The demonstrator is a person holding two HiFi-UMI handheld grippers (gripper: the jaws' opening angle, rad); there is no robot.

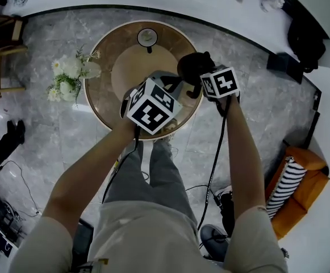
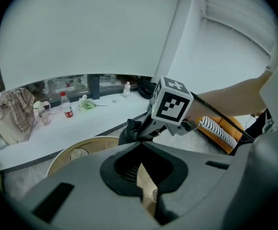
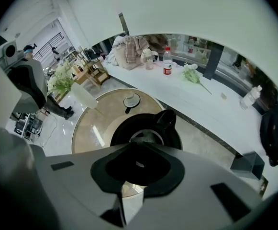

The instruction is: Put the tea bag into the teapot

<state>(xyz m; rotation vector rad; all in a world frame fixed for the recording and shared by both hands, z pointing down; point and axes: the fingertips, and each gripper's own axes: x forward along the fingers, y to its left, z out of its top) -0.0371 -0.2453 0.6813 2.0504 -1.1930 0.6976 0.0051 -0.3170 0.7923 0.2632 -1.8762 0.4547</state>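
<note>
A black teapot (image 1: 192, 66) stands on the round tan table (image 1: 105, 67), right of its middle. My right gripper (image 3: 133, 146) points down at the top of the teapot (image 3: 170, 128). Its jaws are closed over the lid's middle, and the tips hide the knob. In the left gripper view the right gripper (image 2: 141, 126) reaches down onto the teapot (image 2: 127, 134). My left gripper (image 2: 139, 146) hovers beside it over the table's near side, tips together. A pale tan patch shows in the gap below the tips; I cannot tell whether it is a held thing or the table. No tea bag is plain to see.
A small dark-rimmed dish (image 1: 147, 37) with something pale in it sits at the table's far side. White flowers (image 1: 68, 75) stand on the floor to the left. A long white counter (image 3: 210, 104) with bottles runs behind. An orange seat (image 1: 301, 186) is at the right.
</note>
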